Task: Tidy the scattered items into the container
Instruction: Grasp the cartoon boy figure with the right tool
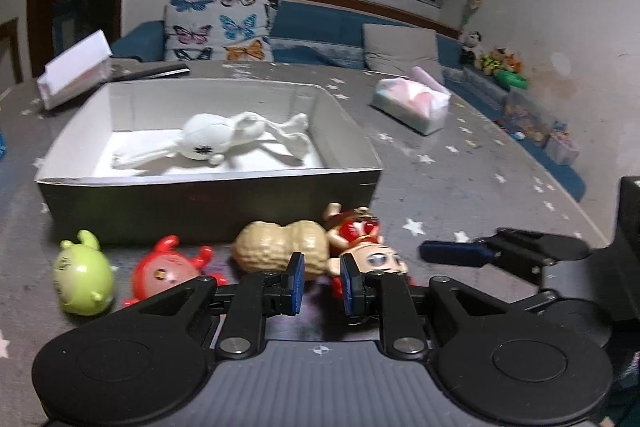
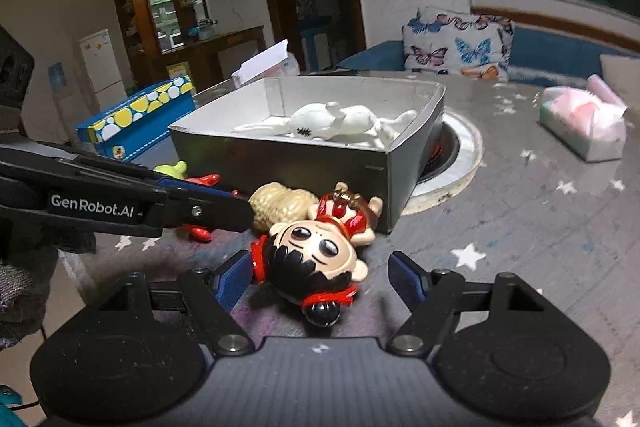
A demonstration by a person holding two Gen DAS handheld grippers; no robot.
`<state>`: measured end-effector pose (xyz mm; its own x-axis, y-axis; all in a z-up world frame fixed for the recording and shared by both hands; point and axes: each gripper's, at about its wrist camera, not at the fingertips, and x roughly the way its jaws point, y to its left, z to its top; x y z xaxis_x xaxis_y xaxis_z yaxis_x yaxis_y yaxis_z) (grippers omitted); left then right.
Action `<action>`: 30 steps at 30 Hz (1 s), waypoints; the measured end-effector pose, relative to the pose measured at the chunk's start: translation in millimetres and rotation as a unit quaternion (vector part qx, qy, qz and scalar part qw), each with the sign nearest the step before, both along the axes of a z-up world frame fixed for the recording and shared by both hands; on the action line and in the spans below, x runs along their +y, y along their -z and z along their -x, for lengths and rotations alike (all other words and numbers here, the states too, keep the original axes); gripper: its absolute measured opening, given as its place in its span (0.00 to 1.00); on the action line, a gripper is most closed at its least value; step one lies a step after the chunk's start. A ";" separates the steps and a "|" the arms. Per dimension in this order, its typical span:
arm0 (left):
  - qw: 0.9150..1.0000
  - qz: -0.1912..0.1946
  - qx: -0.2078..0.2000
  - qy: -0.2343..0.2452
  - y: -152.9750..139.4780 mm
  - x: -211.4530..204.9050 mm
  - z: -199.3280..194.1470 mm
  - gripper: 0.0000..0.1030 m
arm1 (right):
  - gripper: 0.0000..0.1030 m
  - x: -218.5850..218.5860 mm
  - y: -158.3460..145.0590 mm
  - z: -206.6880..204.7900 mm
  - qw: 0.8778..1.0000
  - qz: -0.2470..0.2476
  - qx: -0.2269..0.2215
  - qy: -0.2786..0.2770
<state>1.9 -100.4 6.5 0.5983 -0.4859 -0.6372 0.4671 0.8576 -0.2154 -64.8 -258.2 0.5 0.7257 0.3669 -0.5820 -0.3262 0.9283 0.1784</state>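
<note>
Right jaws: my right gripper (image 2: 320, 277) stands wide apart, its blue pads on either side of the big-headed cartoon doll with black hair and a red outfit (image 2: 316, 259) — neither pad touches it yet.
Left jaws: my left gripper (image 1: 321, 279) is parted by a narrow gap and empty, nose just short of the tan plastic peanut-shaped toy (image 1: 280, 247).
Step in hand: I judge the right side is lining up a grasp on the doll's head, while the left waits by the peanut.
Next move: close squarely across the round, glossy head, which may slip — then lift clear over the near wall of the box.
Doll: lying on its back, head toward me, feet against the peanut and close to the box wall.
Others near: a red crab-like plastic toy (image 1: 168, 271) and a pale green egg-shaped figure with small ears (image 1: 82, 275), side by side left of the peanut.
Container: the shallow grey cardboard box with a white inside (image 1: 208, 203) sits just behind the toys on the grey star-printed tablecloth (image 1: 460, 179).
Already in: a white plush rabbit (image 1: 224, 139) lies flat on the box floor.
</note>
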 end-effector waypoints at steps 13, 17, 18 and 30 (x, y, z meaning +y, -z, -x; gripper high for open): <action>0.997 0.049 0.060 0.017 10.4 6.4 -18.5 0.21 | 0.72 3.9 13.7 -10.3 0.999 -0.036 0.026 -0.020; 0.995 0.067 0.070 0.017 14.3 13.8 -22.9 0.21 | 0.68 3.3 13.4 -11.6 0.998 -0.048 0.030 -0.018; 0.995 0.072 0.072 0.017 15.3 15.3 -23.5 0.22 | 0.67 1.6 13.4 -11.9 0.998 -0.055 0.032 -0.016; 0.988 0.106 0.110 0.017 25.9 26.0 -38.1 0.31 | 0.63 -9.9 16.6 -18.8 0.994 -0.098 0.052 -0.005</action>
<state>40.0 -74.4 -19.3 0.4372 -0.6396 -0.6323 0.4164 0.7671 -0.4880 -46.0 -268.1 -16.1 0.6607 0.4873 -0.5710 -0.3058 0.8694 0.3880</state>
